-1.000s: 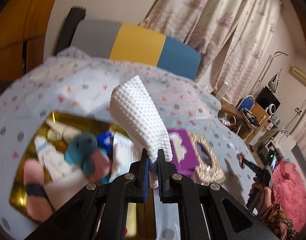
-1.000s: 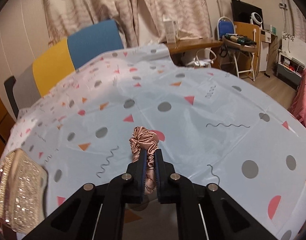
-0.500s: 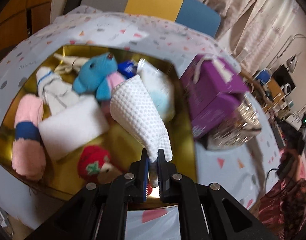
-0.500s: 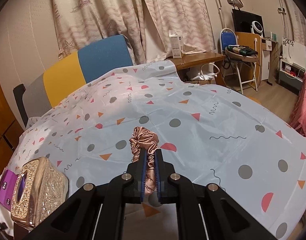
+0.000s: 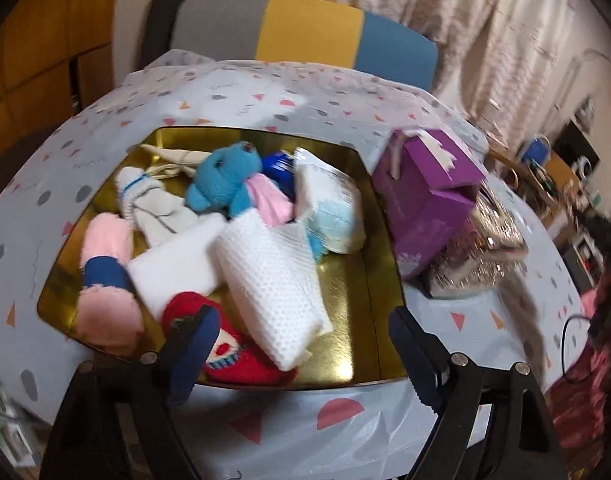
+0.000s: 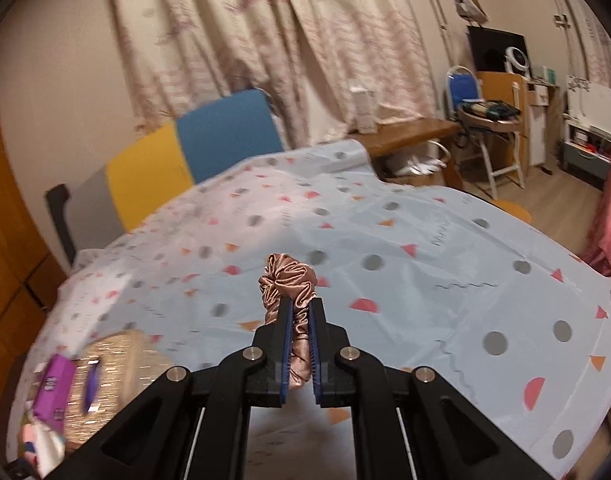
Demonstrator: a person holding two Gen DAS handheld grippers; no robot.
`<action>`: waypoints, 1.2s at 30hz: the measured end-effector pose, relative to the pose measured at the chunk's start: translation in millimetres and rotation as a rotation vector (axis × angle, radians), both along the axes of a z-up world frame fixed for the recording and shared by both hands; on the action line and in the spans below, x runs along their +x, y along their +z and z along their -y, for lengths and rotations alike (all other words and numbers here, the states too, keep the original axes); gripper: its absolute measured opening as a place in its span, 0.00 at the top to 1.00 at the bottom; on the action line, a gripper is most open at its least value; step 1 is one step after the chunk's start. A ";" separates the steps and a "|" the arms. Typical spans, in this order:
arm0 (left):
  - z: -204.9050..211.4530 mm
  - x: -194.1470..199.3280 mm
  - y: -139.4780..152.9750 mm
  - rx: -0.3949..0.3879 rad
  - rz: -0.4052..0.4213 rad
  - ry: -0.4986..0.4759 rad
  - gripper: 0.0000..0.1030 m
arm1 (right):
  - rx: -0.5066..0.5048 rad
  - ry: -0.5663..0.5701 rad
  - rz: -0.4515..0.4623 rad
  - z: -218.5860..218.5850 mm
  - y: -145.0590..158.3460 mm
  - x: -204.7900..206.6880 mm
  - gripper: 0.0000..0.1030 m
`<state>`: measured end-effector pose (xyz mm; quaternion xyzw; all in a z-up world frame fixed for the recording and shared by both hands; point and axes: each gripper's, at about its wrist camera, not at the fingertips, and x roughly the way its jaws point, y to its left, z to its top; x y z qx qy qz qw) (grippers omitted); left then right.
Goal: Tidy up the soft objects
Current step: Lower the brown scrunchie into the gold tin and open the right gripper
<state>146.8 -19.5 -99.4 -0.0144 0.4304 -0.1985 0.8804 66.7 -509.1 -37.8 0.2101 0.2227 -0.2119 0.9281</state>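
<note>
Your left gripper (image 5: 301, 344) has just been opening, white mesh pouch (image 5: 273, 284) lying free ahead between its fingers, while your right gripper (image 6: 299, 312) pinches the satin scrunchie (image 6: 287, 284).

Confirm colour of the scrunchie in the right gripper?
Rose-gold satin scrunchie, clearest in the right wrist view.

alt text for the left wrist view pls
Open left tongs hover over a gold tray of soft items, a white mesh pouch lying free on top. A purple box stands beside the tray on a patterned tablecloth.
</note>
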 end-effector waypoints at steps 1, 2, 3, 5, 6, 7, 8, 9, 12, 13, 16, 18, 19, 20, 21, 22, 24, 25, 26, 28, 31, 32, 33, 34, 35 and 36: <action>4.2 2.6 -2.6 -0.002 -0.010 -0.018 0.16 | -0.008 0.026 0.017 -11.3 7.1 -1.9 0.94; 8.1 4.1 -6.9 -0.006 -0.019 -0.035 0.16 | -0.015 0.043 0.030 -19.2 12.5 -3.4 0.94; 11.2 6.1 -9.1 -0.008 -0.026 -0.042 0.16 | -0.018 0.060 0.044 -26.5 17.9 -4.8 0.94; 15.9 11.9 -16.0 -0.015 -0.047 -0.055 0.16 | -0.008 0.105 0.088 -45.6 32.1 -9.4 0.94; 18.3 15.8 -20.4 -0.009 -0.064 -0.066 0.16 | -0.002 0.131 0.112 -55.8 40.0 -12.1 0.94; 20.0 18.2 -23.5 0.002 -0.074 -0.070 0.16 | 0.001 0.153 0.129 -65.3 46.7 -13.4 0.94; 20.3 21.3 -27.5 0.024 -0.089 -0.065 0.17 | 0.004 0.172 0.142 -73.3 52.1 -15.1 0.94; 18.4 23.3 -30.0 0.028 -0.103 -0.060 0.17 | 0.008 0.193 0.155 -81.9 57.4 -16.7 0.94; 10.4 19.9 -25.9 0.011 -0.087 -0.054 0.17 | 0.007 0.264 0.183 -113.2 71.0 -20.1 0.94; 6.7 17.0 -22.7 0.006 -0.072 -0.048 0.17 | 0.009 0.297 0.192 -126.8 74.5 -20.4 0.94; -3.1 8.5 -14.2 0.021 -0.034 -0.020 0.14 | 0.000 0.363 0.199 -159.3 77.7 -19.7 0.94; -9.2 3.8 -8.4 0.031 -0.009 -0.001 0.12 | 0.003 0.401 0.198 -175.9 76.0 -17.3 0.94; -12.5 1.1 -5.6 0.028 0.001 0.006 0.11 | 0.012 0.429 0.195 -188.1 74.3 -14.9 0.94; -15.8 -0.5 -2.3 0.026 0.011 0.019 0.09 | 0.020 0.445 0.189 -194.9 73.0 -12.9 0.94; -18.7 -1.1 -0.1 0.026 0.017 0.028 0.07 | 0.028 0.461 0.179 -203.0 71.2 -9.8 0.94; -21.7 -1.5 2.8 0.021 0.021 0.036 0.06 | 0.043 0.485 0.169 -214.9 67.9 -6.3 0.94; -28.9 -0.6 9.2 -0.013 0.024 0.054 0.05 | 0.053 0.519 0.151 -230.5 62.6 -4.4 0.94; -32.7 0.1 11.6 -0.025 0.023 0.067 0.00 | 0.045 0.536 0.128 -244.9 57.5 -2.0 0.94; -36.3 0.3 14.6 -0.020 0.028 0.095 0.00 | 0.044 0.548 0.112 -253.8 53.9 0.3 0.94; -41.2 -1.3 20.7 0.010 0.047 0.139 0.00 | 0.052 0.578 0.078 -271.3 44.3 5.0 0.93; -45.5 -5.4 26.8 0.055 0.084 0.172 0.00 | 0.040 0.589 0.019 -296.9 28.8 14.8 0.93; -47.4 -6.7 28.9 0.067 0.099 0.180 0.00 | 0.049 0.591 -0.009 -304.4 21.9 18.6 0.93; -49.5 -8.0 30.2 0.073 0.109 0.186 0.00 | 0.056 0.585 -0.030 -310.0 16.7 22.2 0.93; -51.6 -8.7 31.5 0.078 0.116 0.193 0.00 | 0.061 0.573 -0.057 -317.5 9.1 26.0 0.93; -54.6 -9.3 32.6 0.078 0.118 0.200 0.00 | 0.065 0.576 -0.067 -322.4 5.1 28.5 0.93; -57.5 -9.7 32.6 0.076 0.118 0.206 0.00 | 0.068 0.581 -0.074 -327.5 1.2 30.3 0.93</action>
